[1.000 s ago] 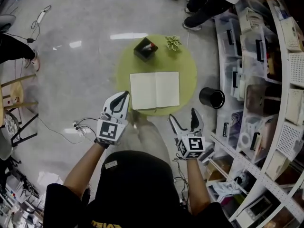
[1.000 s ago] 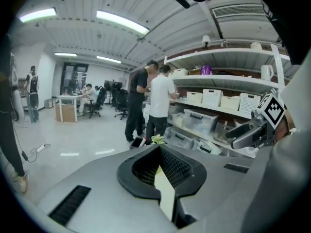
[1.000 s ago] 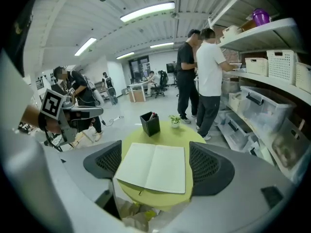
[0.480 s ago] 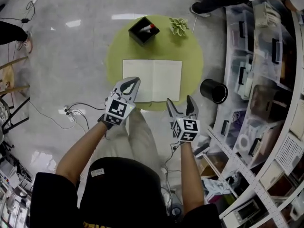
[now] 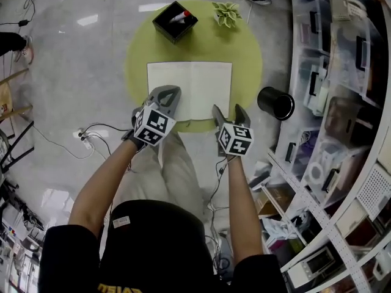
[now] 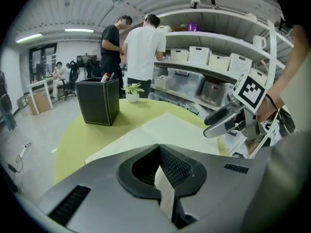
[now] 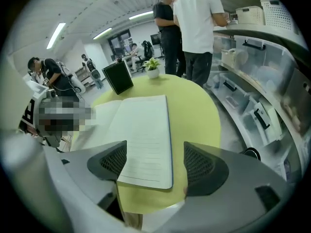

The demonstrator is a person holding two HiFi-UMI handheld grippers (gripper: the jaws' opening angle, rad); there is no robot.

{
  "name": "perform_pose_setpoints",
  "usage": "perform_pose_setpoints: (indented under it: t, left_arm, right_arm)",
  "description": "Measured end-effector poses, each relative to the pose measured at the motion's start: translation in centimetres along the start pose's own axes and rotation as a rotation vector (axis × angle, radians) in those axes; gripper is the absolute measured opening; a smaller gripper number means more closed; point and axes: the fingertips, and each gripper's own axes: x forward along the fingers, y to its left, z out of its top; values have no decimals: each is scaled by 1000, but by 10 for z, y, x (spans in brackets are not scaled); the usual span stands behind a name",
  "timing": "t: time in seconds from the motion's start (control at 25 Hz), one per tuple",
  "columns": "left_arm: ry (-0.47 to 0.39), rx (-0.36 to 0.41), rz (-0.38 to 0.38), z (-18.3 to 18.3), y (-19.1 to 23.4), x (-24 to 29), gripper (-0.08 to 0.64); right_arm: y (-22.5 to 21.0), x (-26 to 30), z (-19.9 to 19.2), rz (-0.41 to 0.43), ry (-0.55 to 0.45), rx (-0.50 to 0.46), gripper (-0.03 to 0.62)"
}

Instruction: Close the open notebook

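Glossy grey floor (image 5: 79, 72), round green table (image 5: 247, 60), curved white shelving (image 6: 214, 38) with bins (image 6: 198, 55), ceiling strip lights (image 7: 56, 33).

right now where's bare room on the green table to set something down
Bare green table left of the notebook and right of it toward the bin, plus a strip between notebook and the box and plant. Crowded at the near edge: left tool and right tool hang there, right jaws closing, gripping nothing.
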Motion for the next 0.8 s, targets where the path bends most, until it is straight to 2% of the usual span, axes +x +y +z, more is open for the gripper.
perform_pose_setpoints:
  t: [0.16,0.28,0.56,0.8]
  left_arm:
    - [69,32,-22,-14,-2,5,6]
    - [122,1,-57,-28,-4,13,6]
    - [183,-62,-117,-37,-3,18,6]
    - [192,-54,-88,-36,-3,19,6]
  right_arm:
    - [4,9,-5,6,44,-23,345]
    - [3,13,-12,0,59,-34,305]
    - [3,13,-14,15,105,-61,294]
    - [0,14,-14,32,199,-87,263]
